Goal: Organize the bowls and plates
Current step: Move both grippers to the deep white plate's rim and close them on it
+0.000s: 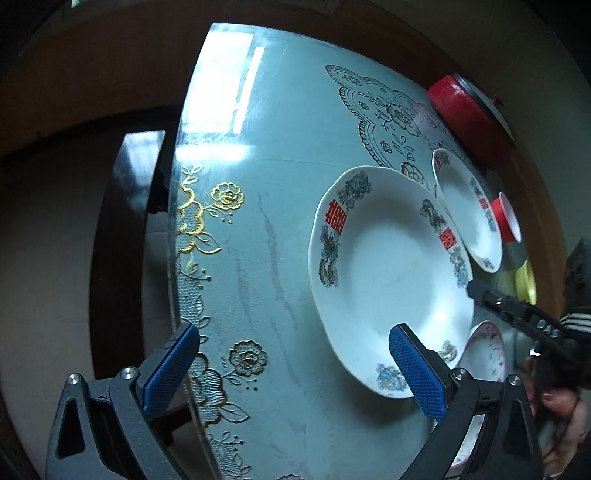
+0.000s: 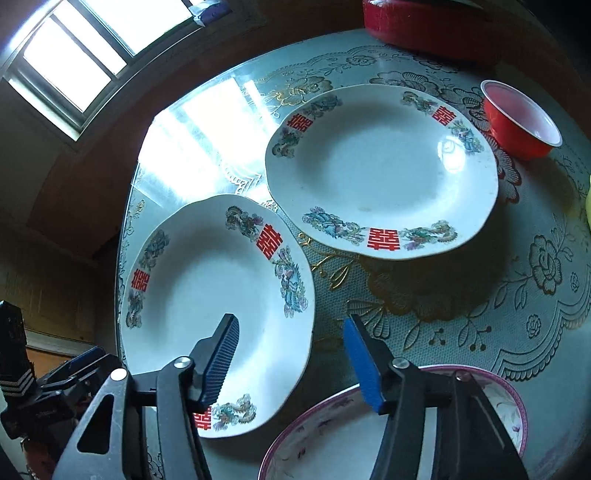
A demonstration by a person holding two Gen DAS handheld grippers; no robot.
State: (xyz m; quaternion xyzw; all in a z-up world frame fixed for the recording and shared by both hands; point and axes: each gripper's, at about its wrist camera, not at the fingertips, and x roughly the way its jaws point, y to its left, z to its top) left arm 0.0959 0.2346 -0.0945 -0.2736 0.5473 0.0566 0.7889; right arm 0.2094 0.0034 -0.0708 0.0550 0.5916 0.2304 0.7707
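Two white plates with red characters and flower prints lie on the table. The near plate (image 1: 384, 277) (image 2: 207, 306) lies by the table's edge; the far plate (image 1: 467, 210) (image 2: 380, 170) lies behind it. A pink-rimmed bowl (image 2: 369, 435) (image 1: 487, 350) sits under my right gripper. My left gripper (image 1: 295, 369) is open and empty, its right finger over the near plate's rim. My right gripper (image 2: 291, 362) is open and empty, its jaws astride the near plate's right edge; it also shows in the left wrist view (image 1: 517, 314).
A small red bowl (image 2: 521, 122) (image 1: 508, 218) stands beyond the far plate. A red lidded container (image 1: 469, 118) (image 2: 432, 26) sits at the back. The glass-topped table (image 1: 258, 258) has a lace cloth; its edge drops off at the left. A yellow object (image 1: 526, 280) lies at the right.
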